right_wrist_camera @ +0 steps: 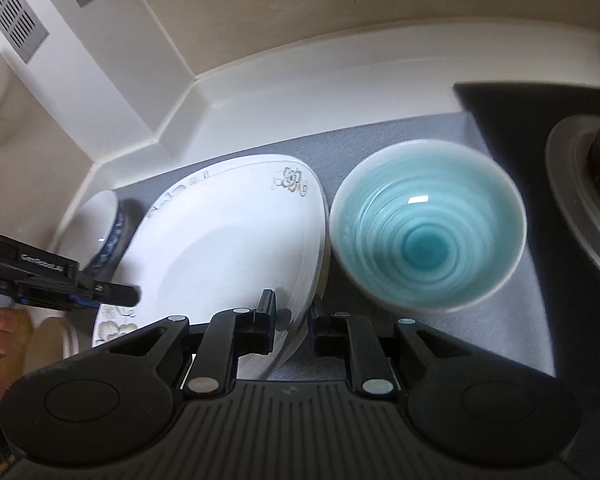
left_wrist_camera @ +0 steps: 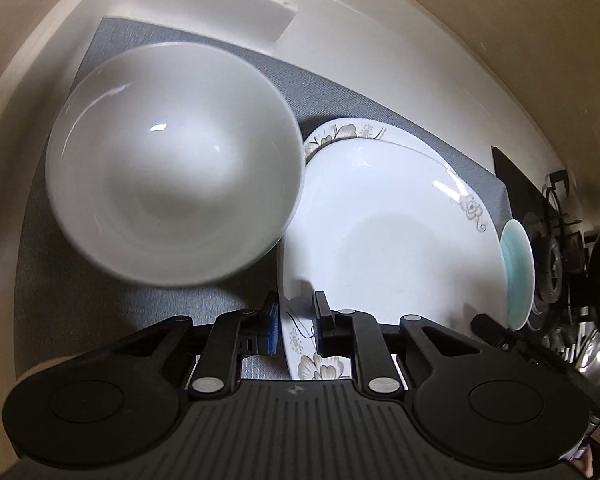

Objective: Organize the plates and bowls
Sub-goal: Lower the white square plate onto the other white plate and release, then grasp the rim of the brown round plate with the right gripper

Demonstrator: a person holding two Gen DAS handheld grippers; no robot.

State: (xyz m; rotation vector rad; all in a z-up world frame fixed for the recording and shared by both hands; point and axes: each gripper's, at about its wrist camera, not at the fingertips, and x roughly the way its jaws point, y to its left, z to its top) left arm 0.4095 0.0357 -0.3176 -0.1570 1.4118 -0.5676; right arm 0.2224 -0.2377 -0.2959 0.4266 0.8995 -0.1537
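Note:
A large white plate with grey flower print (left_wrist_camera: 388,240) (right_wrist_camera: 228,240) is held over a grey mat, above a second flowered plate (left_wrist_camera: 348,132). My left gripper (left_wrist_camera: 296,316) is shut on its near left rim. My right gripper (right_wrist_camera: 292,316) is shut on its right rim. A white bowl with a blue pattern outside (left_wrist_camera: 172,164) (right_wrist_camera: 104,224) sits left of the plates. A turquoise bowl (right_wrist_camera: 428,232) (left_wrist_camera: 518,272) sits to the right of them.
The grey mat (left_wrist_camera: 340,92) (right_wrist_camera: 400,132) lies on a white counter with a raised white back edge (right_wrist_camera: 300,80). A black stove with a burner (right_wrist_camera: 580,192) (left_wrist_camera: 556,256) is to the right. My left gripper's arm (right_wrist_camera: 60,284) shows in the right wrist view.

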